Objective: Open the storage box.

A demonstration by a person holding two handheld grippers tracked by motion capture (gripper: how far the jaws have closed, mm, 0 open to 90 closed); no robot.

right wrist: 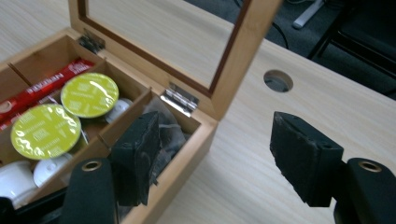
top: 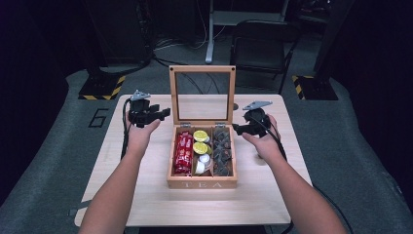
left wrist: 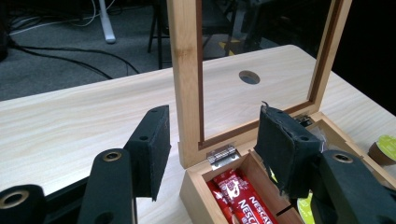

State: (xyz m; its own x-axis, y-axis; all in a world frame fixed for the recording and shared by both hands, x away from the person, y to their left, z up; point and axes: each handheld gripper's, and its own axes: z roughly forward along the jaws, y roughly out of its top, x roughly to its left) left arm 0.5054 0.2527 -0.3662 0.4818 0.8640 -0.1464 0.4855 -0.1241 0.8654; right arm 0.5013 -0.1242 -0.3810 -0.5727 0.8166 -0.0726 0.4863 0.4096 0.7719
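Between the two pairs of tongs stands the tea box (top: 202, 181) with its glass-paned lid (top: 202, 95) raised upright on its hinges, and that lid is the thing most likely to cause trouble. Both pairs are released and grasp nothing: the left tongs (top: 157, 113) hang just beside the lid's left post, one jaw outside it and one over the red sachets (left wrist: 240, 198), while the right tongs (top: 239, 128) hover at the lid's right corner, one jaw above the dark tea bags (right wrist: 163, 130) and one over the bare surface (right wrist: 243, 172). As I judge it, a nudge from either side could tip the lid, and it would drop shut hard onto the jaws or the green capsules (right wrist: 65, 114) beneath. A one-sided push could also twist the frame against the small hinges (left wrist: 223, 154) or skid the whole box across the surface. A jaw dipping too low might snag a tea bag and drag it out.
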